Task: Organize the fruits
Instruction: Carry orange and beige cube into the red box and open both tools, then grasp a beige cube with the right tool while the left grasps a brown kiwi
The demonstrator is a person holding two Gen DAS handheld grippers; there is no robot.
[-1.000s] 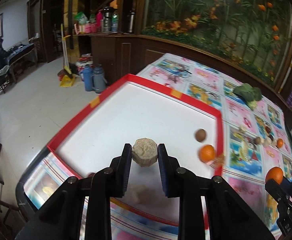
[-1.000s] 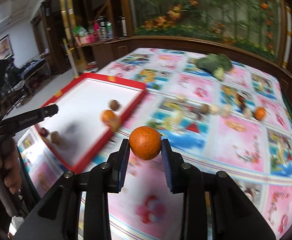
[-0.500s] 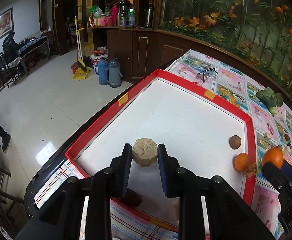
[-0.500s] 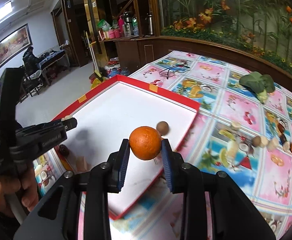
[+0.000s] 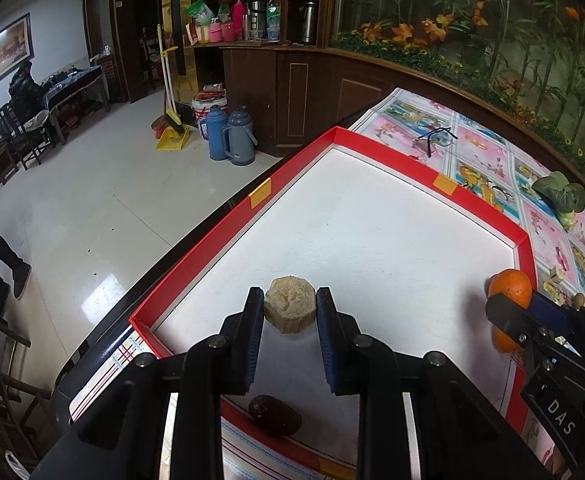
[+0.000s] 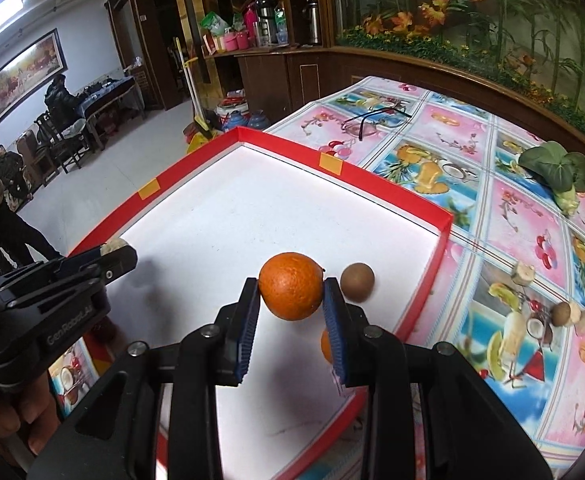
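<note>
Gripping orange (image 6: pixel 291 291) | right tool (image 6: pixel 291 312) | round, no long axis

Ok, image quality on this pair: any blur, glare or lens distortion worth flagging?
Left wrist view: sharp, strong fisheye bending of the red tray, window glare on the floor tiles, black vignette in the corners. Right wrist view: also sharp, the orange crisp, the tablecloth curving at the edge, a bright ceiling light blown out at top left.

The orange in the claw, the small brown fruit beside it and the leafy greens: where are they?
orange (image 6: pixel 290 291), right wrist view, front skin.
small brown fruit (image 6: pixel 357 277), right wrist view, centre.
leafy greens (image 6: pixel 552 168), right wrist view, broad leaf.
</note>
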